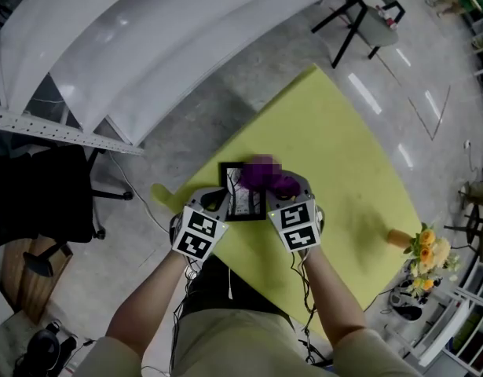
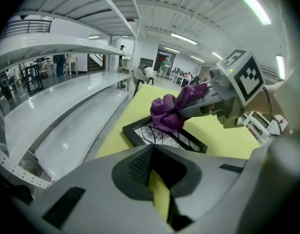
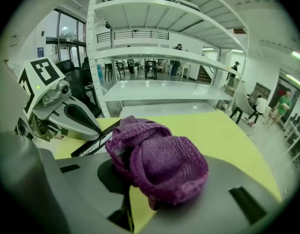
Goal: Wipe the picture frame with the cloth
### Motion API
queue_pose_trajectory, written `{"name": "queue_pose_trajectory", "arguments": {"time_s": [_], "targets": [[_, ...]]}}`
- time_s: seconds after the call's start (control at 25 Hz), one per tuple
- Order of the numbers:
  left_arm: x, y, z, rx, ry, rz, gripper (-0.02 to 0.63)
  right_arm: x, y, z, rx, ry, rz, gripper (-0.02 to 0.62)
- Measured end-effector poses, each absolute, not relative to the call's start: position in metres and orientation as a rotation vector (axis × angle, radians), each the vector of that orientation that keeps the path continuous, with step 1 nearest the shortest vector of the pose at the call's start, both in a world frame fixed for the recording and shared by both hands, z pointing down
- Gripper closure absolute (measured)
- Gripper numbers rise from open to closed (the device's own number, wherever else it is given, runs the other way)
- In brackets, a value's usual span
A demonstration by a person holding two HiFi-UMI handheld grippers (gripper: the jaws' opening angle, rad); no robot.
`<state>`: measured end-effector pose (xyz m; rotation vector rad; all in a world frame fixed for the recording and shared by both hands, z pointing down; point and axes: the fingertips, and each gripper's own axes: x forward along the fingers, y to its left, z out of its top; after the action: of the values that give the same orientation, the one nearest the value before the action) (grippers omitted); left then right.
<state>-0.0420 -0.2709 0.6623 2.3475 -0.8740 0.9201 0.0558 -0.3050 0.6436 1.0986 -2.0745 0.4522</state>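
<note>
cloth [image 1: 266,176] on picture frame [image 1: 243,203] | picture frame on table [image 1: 343,148]

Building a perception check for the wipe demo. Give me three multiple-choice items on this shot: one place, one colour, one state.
1. Where is the cloth?
A. On the picture frame
B. On the floor
C. On a shelf

2. What colour is the table?
A. White
B. Yellow-green
C. Black

3. The right gripper is:
A. Open and empty
B. Shut on the cloth
C. Shut on the picture frame

Answers:
1 A, the left gripper view shows it resting there.
2 B, it is plain in every view.
3 B, the purple cloth bunches between its jaws.
</note>
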Motion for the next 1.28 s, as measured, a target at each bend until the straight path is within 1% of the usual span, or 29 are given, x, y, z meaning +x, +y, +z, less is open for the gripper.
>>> {"name": "queue_pose_trajectory", "arguments": {"time_s": [0.16,0.44,0.6,0.8,0.88,1.04,1.28], "targets": [[-0.043,-0.271,0.66,2.326,-0.904,0.88,0.597,0.056,-0.306,0.614,1.146,-2.155,0.459,0.491],[-0.044,-0.248,0.653,2.345,-0.861,0.884,0.597,0.011,-0.296,0.567,1.081,-2.402,0.521,0.491],[-0.044,-0.238,0.654,2.332,-0.841,0.862,0.597,-0.021,-0.279,0.581,0.995,-2.486,0.687,0.491],[-0.044,-0.228,0.66,2.325,-0.825,0.881,0.59,-0.032,-0.263,0.626,0.938,-2.425,0.822,0.491],[-0.045,-0.229,0.661,2.329,-0.83,0.871,0.589,-0.028,-0.26,0.636,0.923,-2.398,0.822,0.491],[-0.045,-0.229,0.661,2.33,-0.848,0.861,0.592,-0.001,-0.256,0.652,0.917,-2.271,0.671,0.491],[-0.045,-0.229,0.662,2.345,-0.864,0.859,0.589,0.038,-0.255,0.654,0.989,-2.159,0.553,0.488]]}}
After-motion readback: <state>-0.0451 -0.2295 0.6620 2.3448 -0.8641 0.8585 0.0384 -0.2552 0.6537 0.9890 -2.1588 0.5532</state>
